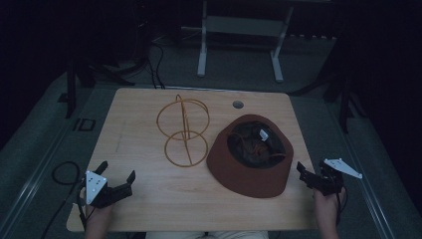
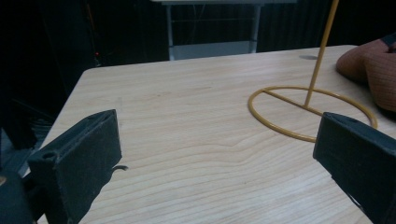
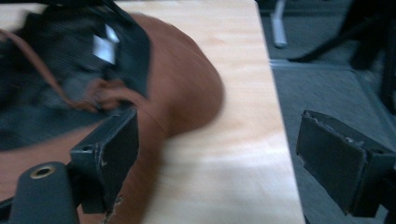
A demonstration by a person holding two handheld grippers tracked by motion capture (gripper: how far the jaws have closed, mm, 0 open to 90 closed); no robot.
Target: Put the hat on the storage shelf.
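A brown brimmed hat [image 1: 251, 157] lies upside down on the right of the wooden table [image 1: 144, 199], its dark lining and a white label facing up. To its left stands a yellow wire stand [image 1: 183, 130], a ring base with hoops on a post. My left gripper [image 1: 117, 178] rests open at the table's front left corner, nothing between its jaws; the stand's ring base [image 2: 308, 112] lies ahead of it. My right gripper [image 1: 304, 175] is open at the table's right edge, just beside the hat's brim [image 3: 187, 93], gripping nothing.
A round grommet hole [image 1: 238, 104] sits near the table's back edge. Beyond the table stand a white metal frame [image 1: 239, 40] and cables on grey floor. The table's right edge [image 3: 280, 116] drops to the floor close to my right gripper.
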